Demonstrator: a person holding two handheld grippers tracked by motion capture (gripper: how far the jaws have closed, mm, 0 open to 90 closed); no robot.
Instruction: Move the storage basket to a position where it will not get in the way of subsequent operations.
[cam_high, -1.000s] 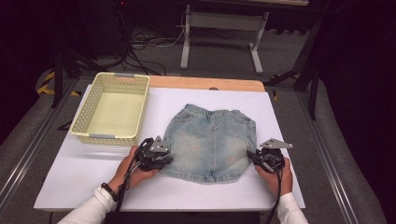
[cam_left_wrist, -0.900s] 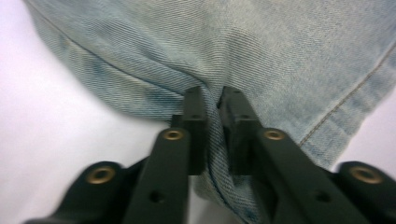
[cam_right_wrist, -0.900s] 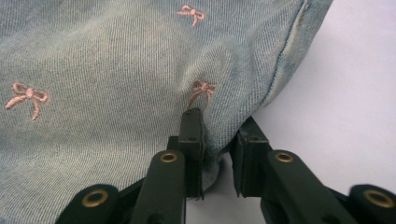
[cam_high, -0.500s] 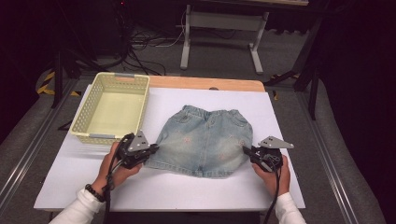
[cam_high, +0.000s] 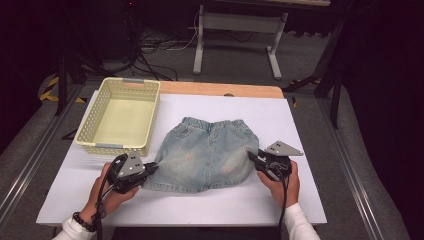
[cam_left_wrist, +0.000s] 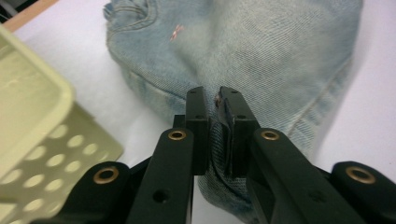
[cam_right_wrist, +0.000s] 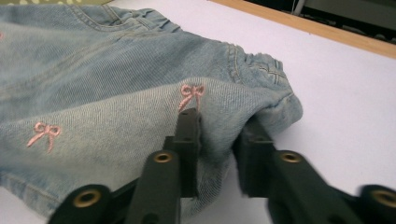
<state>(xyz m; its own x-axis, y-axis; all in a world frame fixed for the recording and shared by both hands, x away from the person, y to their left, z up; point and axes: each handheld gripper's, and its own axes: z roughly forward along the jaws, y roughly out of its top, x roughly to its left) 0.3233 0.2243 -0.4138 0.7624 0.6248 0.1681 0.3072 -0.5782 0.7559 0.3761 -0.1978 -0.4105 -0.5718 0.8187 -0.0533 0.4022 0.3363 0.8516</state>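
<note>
A light-blue denim skirt (cam_high: 207, 155) with small pink bows lies flat on the white table cover, waistband away from me. My left gripper (cam_high: 150, 169) is at its near left hem. In the left gripper view that gripper (cam_left_wrist: 212, 95) is shut on a fold of the skirt (cam_left_wrist: 261, 51). My right gripper (cam_high: 252, 156) is at the skirt's right side. Its jaws have just been opening and stand apart in the right gripper view (cam_right_wrist: 219, 126). A fold of the skirt (cam_right_wrist: 93, 70) sits loosely between them.
A pale yellow perforated basket (cam_high: 95, 146) stands empty at the back left, close to the left gripper, and its corner shows in the left gripper view (cam_left_wrist: 32, 107). The white cover (cam_high: 280, 120) spans the table, with a wooden edge behind. Dark floor, cables and a stand lie beyond.
My left gripper has moved left toward the basket with the skirt's hem pinched in it. The right gripper has shifted slightly inward at the skirt's right edge.
</note>
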